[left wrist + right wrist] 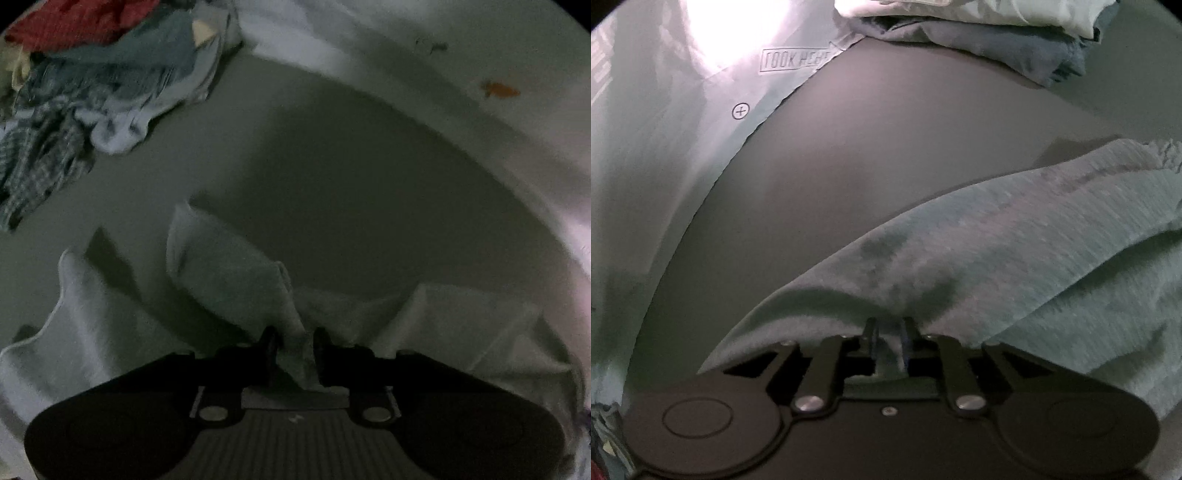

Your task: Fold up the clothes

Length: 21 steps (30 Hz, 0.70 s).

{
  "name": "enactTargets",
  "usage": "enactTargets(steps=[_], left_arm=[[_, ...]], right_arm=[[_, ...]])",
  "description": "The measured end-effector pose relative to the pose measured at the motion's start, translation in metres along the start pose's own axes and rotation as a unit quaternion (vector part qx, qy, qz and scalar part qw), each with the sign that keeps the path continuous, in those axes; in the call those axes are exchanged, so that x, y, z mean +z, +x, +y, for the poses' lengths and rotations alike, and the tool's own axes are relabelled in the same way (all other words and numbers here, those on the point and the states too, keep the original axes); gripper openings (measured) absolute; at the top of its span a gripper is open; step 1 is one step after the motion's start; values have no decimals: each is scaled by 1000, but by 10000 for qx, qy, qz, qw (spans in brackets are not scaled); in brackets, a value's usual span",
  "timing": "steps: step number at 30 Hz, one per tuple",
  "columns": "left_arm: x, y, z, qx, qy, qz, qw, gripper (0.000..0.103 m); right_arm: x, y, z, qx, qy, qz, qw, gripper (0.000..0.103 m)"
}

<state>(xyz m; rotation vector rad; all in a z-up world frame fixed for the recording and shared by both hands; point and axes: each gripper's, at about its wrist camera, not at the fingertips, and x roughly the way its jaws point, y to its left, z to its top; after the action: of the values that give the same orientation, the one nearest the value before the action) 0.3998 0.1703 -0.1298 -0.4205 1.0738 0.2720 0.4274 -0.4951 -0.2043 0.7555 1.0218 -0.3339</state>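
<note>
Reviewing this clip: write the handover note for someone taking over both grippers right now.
Left gripper: shut on a bunched edge of the pale towel, which hangs in folds over the grey table.
Right gripper: shut on the towel's other edge, cloth draped to its right.
Unfolded pile of clothes far left; folded stack far right.
Done: some items folded and stacked.
Left: spread and fold this towel, then the pile.
</note>
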Motion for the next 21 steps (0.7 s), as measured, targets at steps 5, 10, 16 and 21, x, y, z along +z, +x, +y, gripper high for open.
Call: enactTargets(steps=[5,10,16,21], left_arm=[[8,-1,-5,-12,-271,-538,9982,24],[14,-2,-27,98,274,-1130,9932,26],[5,28,-40,170,882,-583,9943,29],[-20,45,-37,546,1414,-174,9883,31]], right_arm=[[-4,-1,-3,107,-17,-83,9999,17],[-6,-2,-6,179,21,-157,9997,17],[-7,-3,-6,188,-9,-148,9997,19],[-8,-4,-14,355,185,-172,9991,19]])
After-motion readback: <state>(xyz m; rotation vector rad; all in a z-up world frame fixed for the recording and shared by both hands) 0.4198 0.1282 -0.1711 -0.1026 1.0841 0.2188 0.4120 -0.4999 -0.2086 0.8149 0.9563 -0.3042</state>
